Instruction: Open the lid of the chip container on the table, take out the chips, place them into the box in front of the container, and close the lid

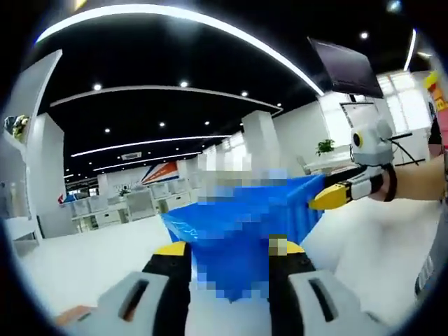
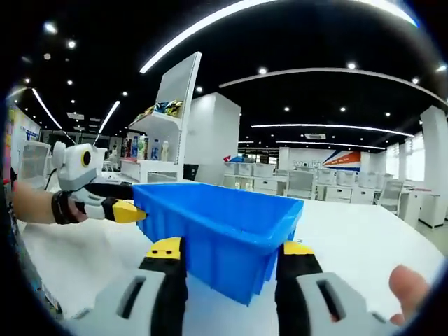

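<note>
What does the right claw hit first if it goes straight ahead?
Most likely the blue box: its near corner sits directly ahead between the right claw jaws. Depth is unclear, so contact distance can't be judged.

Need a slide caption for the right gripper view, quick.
Open hand-held gripper faces a corner of the blue box on the white table; the other hand-held gripper touches its rim.

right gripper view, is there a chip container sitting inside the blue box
Cannot tell: the blue box is seen from the side at rim height, so its walls hide the inside, and nothing rises above its rim.
</note>
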A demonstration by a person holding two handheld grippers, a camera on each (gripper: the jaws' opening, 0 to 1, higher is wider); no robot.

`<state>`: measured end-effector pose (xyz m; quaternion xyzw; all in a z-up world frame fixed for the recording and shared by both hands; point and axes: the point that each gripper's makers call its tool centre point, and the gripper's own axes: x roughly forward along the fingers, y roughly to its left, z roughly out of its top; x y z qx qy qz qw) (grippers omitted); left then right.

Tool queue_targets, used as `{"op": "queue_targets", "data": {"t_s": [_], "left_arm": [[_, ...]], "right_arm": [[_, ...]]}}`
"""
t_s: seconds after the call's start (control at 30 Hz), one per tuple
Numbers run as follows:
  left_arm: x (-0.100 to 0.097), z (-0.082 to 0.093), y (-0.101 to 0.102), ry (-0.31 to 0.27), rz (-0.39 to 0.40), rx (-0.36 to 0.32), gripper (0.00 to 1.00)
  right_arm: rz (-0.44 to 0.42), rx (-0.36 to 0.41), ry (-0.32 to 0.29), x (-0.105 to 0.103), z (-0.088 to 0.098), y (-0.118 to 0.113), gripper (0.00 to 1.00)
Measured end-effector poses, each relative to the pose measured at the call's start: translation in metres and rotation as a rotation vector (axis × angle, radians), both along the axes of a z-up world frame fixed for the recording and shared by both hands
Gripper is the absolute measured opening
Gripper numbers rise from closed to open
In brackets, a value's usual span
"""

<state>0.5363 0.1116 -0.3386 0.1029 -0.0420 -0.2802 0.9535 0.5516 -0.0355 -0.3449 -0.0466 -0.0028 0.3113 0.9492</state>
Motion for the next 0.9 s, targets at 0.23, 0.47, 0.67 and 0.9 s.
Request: {"op": "queue_targets", "data": {"t_s": [0.23, 0.47, 0.67, 0.9], "left_arm": [[0.021, -0.033, 0.006, 0.056, 0.023, -0.004, 0.44], [0.018, -0.049, 0.005, 0.059, 0.012, 0.036, 0.43], [0.017, -0.056, 0.004, 0.032, 0.001, 0.088, 0.43], [0.012, -0.065, 0.014, 0.079, 0.020, 0.089, 0.55]], "right_arm": [[0.008, -0.036, 0.027, 0.021, -0.029, 0.001, 0.45], [0.009, -0.039, 0.059, 0.023, -0.050, -0.001, 0.46], [-0.006, -0.116, 0.040, 0.022, -0.060, 0.002, 0.48], [-0.004, -0.257, 0.108, 0.012, -0.092, -0.013, 0.55]]}}
